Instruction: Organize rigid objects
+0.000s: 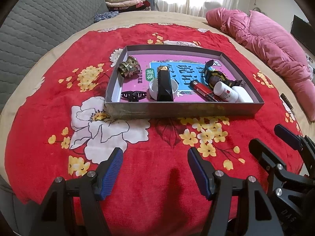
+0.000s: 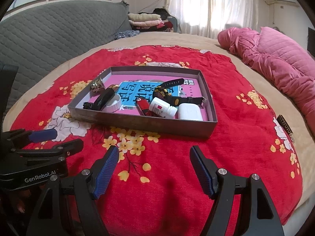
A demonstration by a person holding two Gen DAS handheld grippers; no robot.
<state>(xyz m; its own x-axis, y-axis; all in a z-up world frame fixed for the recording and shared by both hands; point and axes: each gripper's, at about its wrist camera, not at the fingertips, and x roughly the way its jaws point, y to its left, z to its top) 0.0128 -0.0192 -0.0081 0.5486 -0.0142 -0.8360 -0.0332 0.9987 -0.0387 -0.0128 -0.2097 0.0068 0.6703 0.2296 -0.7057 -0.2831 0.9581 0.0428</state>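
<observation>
Both the left gripper point(image 1: 155, 169) and right gripper point(image 2: 154, 167) are hovering released, jaws spread, before the gray box point(image 1: 177, 109), which is holding a watch point(image 1: 215, 77), lighter point(image 1: 202, 89) and pill bottle point(image 1: 224, 91).

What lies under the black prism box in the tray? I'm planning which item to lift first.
The black prism box leans across a white round lid on the pink book lining the gray tray. The lid's middle is covered.
</observation>
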